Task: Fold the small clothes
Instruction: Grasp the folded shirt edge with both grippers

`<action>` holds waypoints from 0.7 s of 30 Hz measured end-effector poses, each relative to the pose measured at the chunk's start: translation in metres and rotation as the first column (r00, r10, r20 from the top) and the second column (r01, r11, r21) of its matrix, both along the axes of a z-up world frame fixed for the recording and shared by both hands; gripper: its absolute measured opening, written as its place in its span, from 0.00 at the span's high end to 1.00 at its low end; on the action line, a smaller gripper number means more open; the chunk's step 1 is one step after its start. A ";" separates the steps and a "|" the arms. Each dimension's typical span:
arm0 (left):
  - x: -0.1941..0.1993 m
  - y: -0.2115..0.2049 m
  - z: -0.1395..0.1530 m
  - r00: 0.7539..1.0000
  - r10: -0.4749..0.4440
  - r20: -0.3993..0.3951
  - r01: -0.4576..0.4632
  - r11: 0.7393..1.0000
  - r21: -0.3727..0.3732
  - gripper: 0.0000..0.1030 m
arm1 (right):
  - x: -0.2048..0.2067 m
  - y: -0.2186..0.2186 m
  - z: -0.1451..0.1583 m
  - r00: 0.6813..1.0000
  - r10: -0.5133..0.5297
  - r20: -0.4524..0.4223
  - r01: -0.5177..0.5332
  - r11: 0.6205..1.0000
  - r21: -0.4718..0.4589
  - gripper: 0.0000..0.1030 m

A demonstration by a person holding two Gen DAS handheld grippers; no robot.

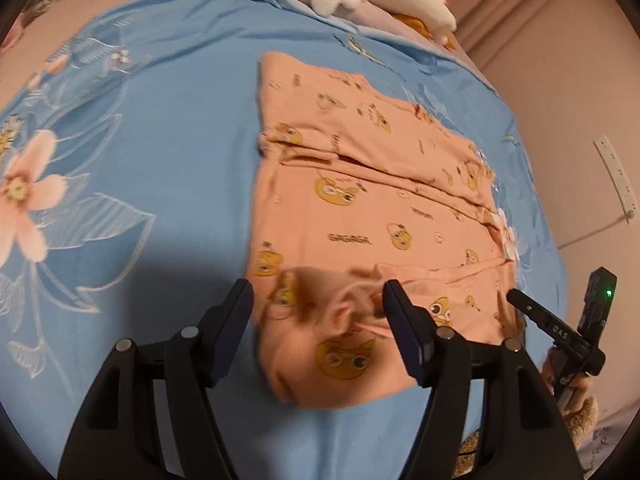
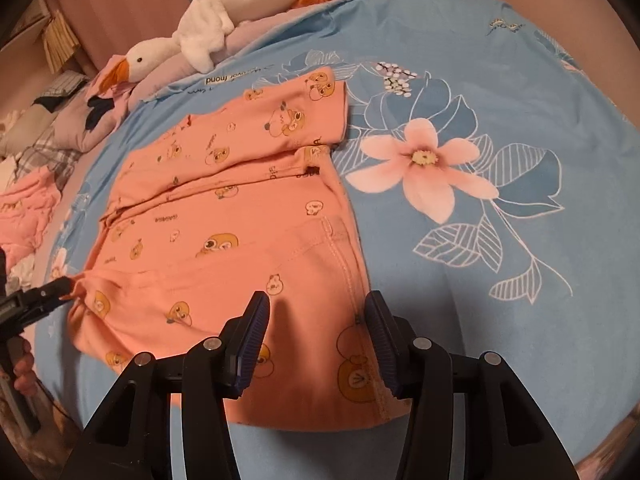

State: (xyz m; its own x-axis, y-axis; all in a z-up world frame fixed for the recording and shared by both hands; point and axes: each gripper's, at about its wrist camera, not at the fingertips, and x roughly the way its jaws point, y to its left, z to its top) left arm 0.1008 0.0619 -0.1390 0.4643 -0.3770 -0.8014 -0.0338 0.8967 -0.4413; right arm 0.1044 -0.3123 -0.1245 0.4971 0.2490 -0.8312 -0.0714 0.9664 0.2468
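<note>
The peach garment (image 1: 360,208) lies folded on the blue bedsheet (image 1: 160,160). The left gripper (image 1: 318,300) stands open, a bunched near corner loose between its jaws. The right gripper (image 2: 318,320) stands part open over the garment's near right edge, gripping nothing.

Garments I count: one orange printed garment (image 2: 224,240)
Sheets: one blue floral bedsheet (image 2: 500,320)
Plush toys: one white goose (image 2: 200,36)
Grippers I run: two, left gripper (image 1: 318,308), right gripper (image 2: 318,320)

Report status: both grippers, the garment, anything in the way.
Left gripper open, fabric bunched between its fingers. Right gripper open over the near hem. Pink garment partly folded on the blue sheet. Plush goose well clear.
</note>
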 end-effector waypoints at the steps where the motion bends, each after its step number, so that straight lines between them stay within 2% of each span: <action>1: 0.003 -0.002 -0.002 1.000 -0.007 -0.003 0.007 1.000 -0.014 0.35 | 0.002 0.001 0.000 1.000 0.004 0.005 -0.004 1.000 -0.001 0.52; 6: 0.014 -0.007 -0.015 0.999 -0.006 -0.034 0.006 1.000 -0.009 0.37 | 0.017 0.006 -0.005 1.000 0.020 -0.002 -0.020 1.000 -0.012 0.52; 7: 0.014 -0.008 -0.014 1.000 -0.006 -0.025 0.006 1.000 -0.005 0.42 | 0.017 0.008 -0.005 1.000 0.023 0.000 -0.023 1.000 -0.012 0.52; 8: 0.013 -0.009 -0.013 1.000 -0.004 -0.009 0.004 1.000 0.000 0.53 | 0.018 0.010 -0.006 0.999 0.031 0.005 -0.031 0.999 -0.014 0.53; 9: 0.012 -0.010 -0.013 1.000 -0.009 -0.004 0.009 1.000 0.004 0.61 | 0.018 0.011 -0.005 0.999 0.038 0.011 -0.038 0.999 -0.015 0.63; 10: 0.012 -0.011 -0.013 1.000 -0.015 -0.005 0.015 1.000 0.008 0.74 | 0.018 0.013 -0.004 0.999 0.045 0.017 -0.044 0.999 -0.022 0.72; 11: 0.012 -0.012 -0.014 1.000 -0.018 -0.009 0.018 1.000 0.023 0.80 | 0.018 0.013 -0.004 0.999 0.046 0.017 -0.046 0.999 -0.028 0.85; 12: 0.011 -0.013 -0.014 1.000 -0.020 -0.002 0.020 0.999 0.035 0.84 | 0.017 0.014 -0.002 0.999 0.048 0.021 -0.048 0.998 -0.027 0.90; 16: 0.003 -0.016 -0.008 0.999 -0.035 0.036 0.032 0.997 0.068 0.89 | 0.010 0.014 0.007 0.997 0.049 0.062 -0.047 0.998 -0.029 0.95; 21: -0.008 -0.008 0.009 0.997 -0.004 0.077 0.003 1.000 0.012 0.90 | -0.004 0.013 0.032 0.988 0.048 0.143 -0.046 0.999 -0.016 0.95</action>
